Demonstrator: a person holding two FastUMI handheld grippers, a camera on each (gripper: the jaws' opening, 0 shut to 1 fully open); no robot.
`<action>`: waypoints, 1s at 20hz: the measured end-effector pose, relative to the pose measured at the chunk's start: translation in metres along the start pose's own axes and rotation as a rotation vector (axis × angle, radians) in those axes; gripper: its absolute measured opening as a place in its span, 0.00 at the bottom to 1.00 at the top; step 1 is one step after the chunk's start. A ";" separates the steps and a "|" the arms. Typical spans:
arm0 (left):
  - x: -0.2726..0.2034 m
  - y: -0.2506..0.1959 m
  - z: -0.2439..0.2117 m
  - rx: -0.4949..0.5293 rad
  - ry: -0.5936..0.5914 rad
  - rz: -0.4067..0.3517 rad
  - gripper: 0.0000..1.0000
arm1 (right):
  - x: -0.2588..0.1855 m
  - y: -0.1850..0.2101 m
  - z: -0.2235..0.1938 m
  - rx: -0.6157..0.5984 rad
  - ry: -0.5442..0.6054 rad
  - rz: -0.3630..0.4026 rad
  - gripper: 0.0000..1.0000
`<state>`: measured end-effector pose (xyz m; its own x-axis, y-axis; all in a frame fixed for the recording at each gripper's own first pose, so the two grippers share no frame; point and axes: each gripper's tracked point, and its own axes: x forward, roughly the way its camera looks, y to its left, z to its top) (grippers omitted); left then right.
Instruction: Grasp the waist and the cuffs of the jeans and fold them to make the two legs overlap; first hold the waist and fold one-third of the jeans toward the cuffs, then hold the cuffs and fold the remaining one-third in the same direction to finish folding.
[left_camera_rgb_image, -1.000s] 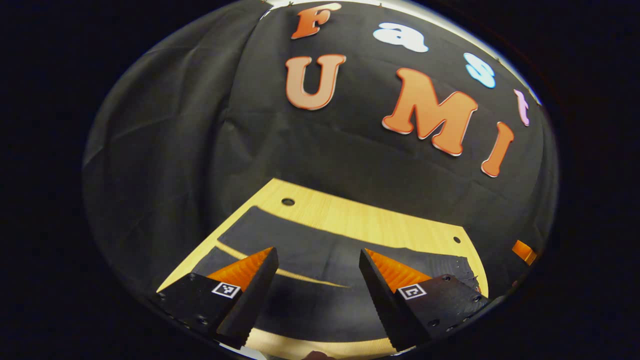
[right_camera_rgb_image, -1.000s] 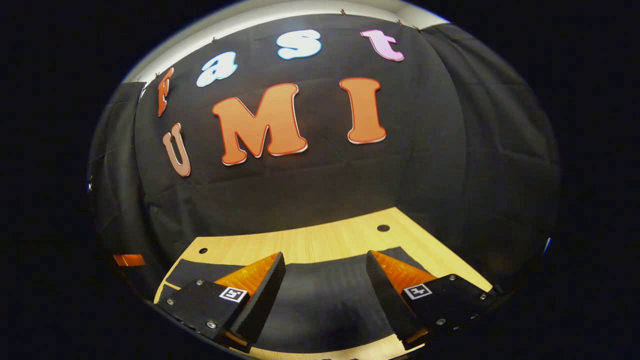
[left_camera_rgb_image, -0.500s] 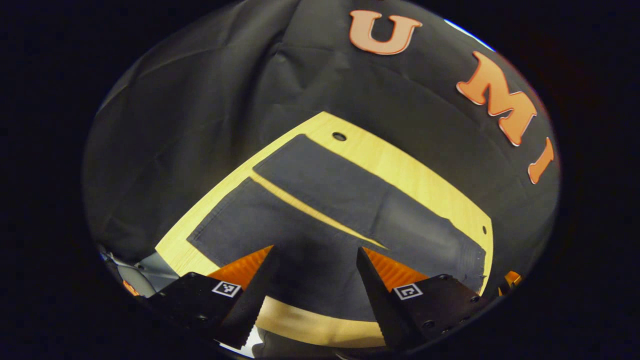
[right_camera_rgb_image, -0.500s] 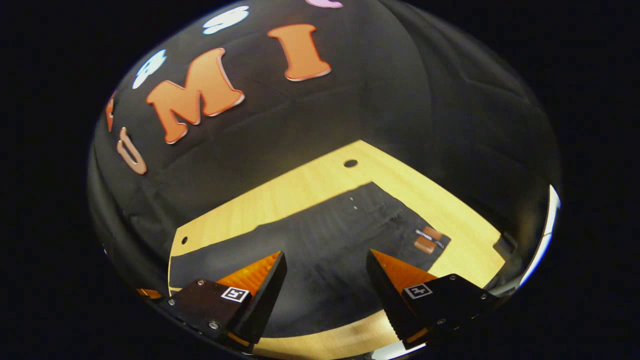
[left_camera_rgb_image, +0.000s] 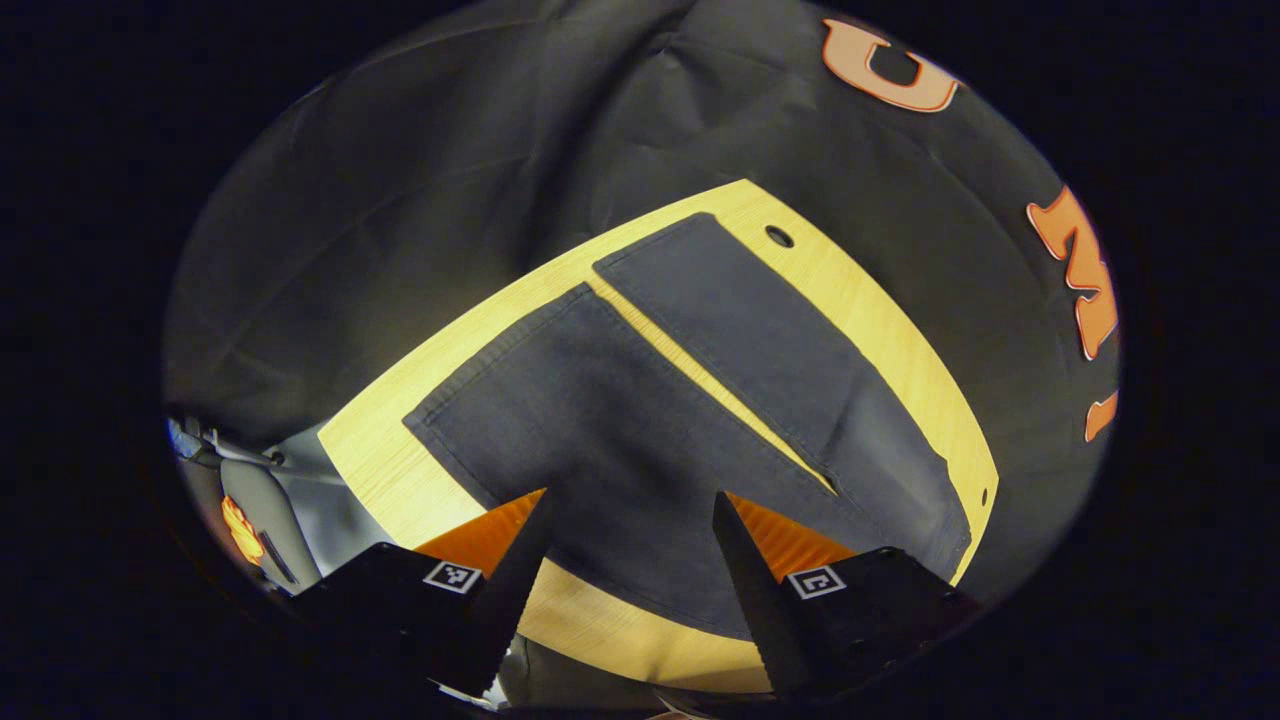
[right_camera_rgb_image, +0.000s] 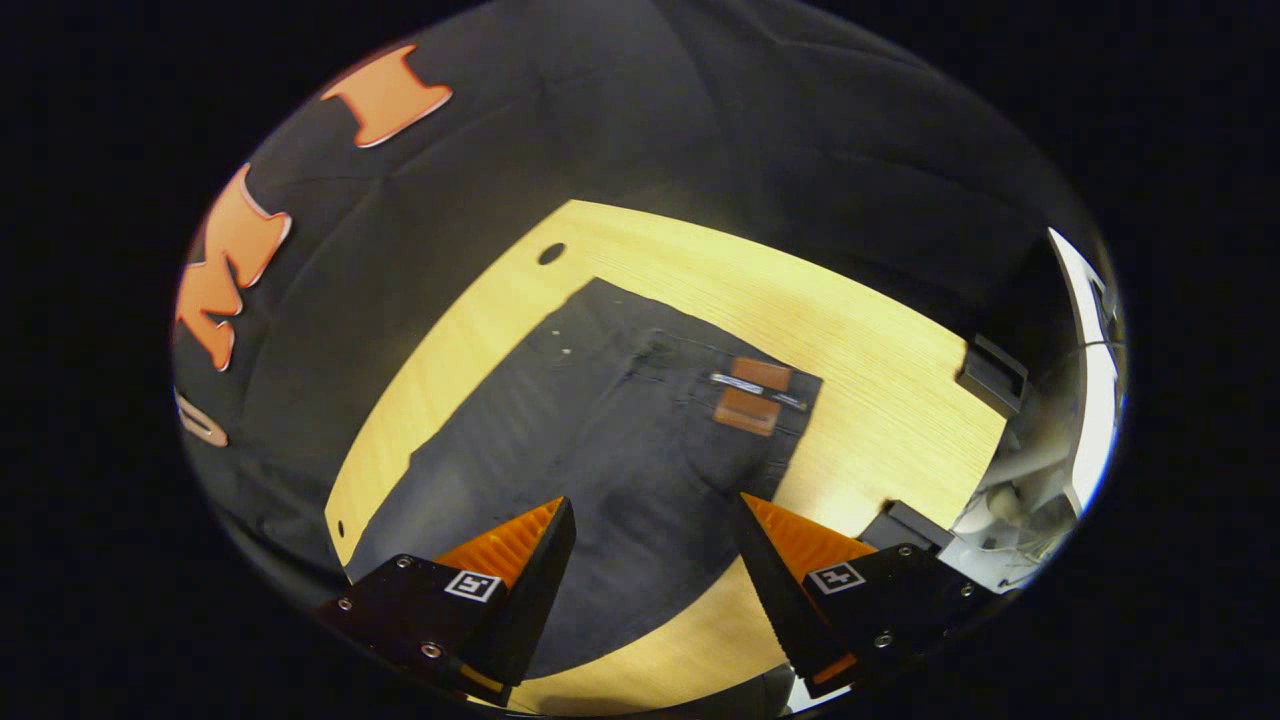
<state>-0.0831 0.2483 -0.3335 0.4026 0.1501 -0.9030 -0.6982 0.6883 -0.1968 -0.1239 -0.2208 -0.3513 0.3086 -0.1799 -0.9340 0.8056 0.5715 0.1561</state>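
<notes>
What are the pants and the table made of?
The jeans look like dark, matte denim: there are stitched seams and a brown waist patch that may be leather. The table looks like pale wood or wood-look laminate, with fine straight grain lines and a smooth finish.

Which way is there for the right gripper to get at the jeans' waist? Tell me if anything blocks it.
Probably yes, straight ahead. The right gripper hangs open above the jeans, and the waistband with its leather patch lies flat and uncovered on the wooden table. Nothing stands between them.
</notes>
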 end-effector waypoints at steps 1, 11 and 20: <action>0.003 0.001 -0.003 -0.012 0.027 -0.015 0.95 | 0.006 -0.011 -0.005 0.022 0.041 -0.020 0.95; 0.017 0.048 -0.024 -0.178 0.155 0.112 0.95 | 0.060 -0.054 0.004 0.077 0.181 -0.087 0.92; 0.051 0.113 -0.005 -0.257 0.253 0.259 0.95 | 0.077 -0.043 -0.002 0.114 0.216 -0.174 0.90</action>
<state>-0.1445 0.3304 -0.4041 0.0593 0.0939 -0.9938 -0.8946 0.4468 -0.0111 -0.1358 -0.2574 -0.4310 0.0557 -0.0857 -0.9948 0.8924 0.4511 0.0111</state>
